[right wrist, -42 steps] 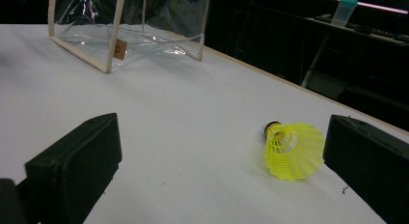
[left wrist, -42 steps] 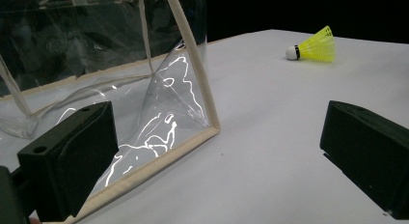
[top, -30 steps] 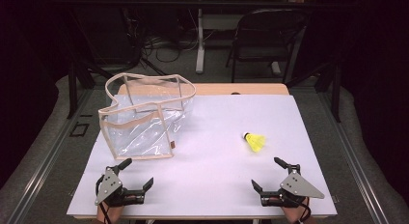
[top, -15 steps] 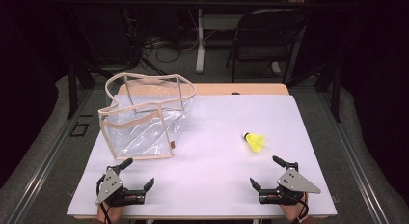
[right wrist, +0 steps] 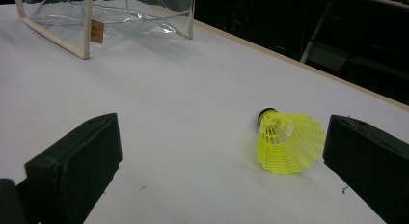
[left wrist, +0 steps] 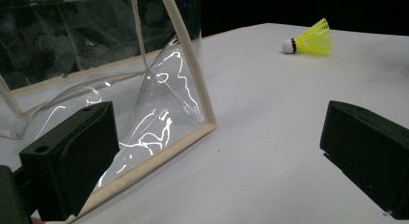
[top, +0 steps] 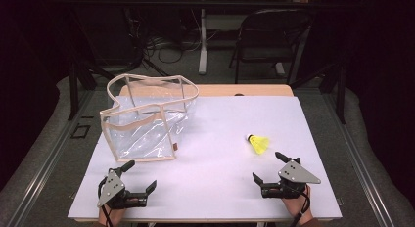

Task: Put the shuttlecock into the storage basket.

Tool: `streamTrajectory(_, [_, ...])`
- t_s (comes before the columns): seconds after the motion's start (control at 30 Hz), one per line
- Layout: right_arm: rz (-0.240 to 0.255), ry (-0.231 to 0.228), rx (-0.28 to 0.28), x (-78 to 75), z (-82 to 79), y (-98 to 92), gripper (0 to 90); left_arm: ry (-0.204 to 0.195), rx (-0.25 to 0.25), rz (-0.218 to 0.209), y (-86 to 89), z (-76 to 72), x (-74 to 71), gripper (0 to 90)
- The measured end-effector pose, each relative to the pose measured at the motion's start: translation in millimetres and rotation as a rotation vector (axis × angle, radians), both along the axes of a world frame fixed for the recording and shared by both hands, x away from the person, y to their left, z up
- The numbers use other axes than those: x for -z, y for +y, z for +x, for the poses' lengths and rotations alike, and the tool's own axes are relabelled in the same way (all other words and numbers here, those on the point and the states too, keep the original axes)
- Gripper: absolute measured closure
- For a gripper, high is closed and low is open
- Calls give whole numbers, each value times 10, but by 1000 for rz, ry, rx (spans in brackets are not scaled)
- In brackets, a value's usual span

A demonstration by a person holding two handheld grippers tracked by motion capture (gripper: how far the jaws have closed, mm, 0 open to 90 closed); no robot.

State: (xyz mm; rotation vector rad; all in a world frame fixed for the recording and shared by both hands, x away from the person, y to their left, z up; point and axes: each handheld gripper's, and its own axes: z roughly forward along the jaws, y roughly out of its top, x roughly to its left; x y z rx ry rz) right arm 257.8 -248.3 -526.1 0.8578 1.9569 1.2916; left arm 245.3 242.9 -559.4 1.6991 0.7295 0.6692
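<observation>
yellow and small, the shuttlecock (top: 258, 143) lies on its side on the white table (top: 215, 153), near the right side. the right gripper (top: 270, 173) sits low by the near edge, just behind the shuttlecock, with its jaws wide apart and nothing between them. in the right gripper view the shuttlecock (right wrist: 287, 142) is close to one jaw. the left gripper (top: 140, 177) rests by the near left edge, jaws spread too, empty. a clear plastic bag (top: 147, 120) with tan trim stands on the left, just ahead of it.
</observation>
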Motion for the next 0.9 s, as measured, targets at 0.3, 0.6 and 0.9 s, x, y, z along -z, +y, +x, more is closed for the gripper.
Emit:
streamTrajectory(0.3, [-10,29,9,-28,110,11,0,0,1,6,-3,0,0,0])
streamTrajectory(0.6, [-19,66,14,-36,290,49,0,0,1,8,-2,-1,0,0])
streamTrajectory(0.9, [-28,110,22,-30,414,55,0,2,3,8,-1,1,1,0])
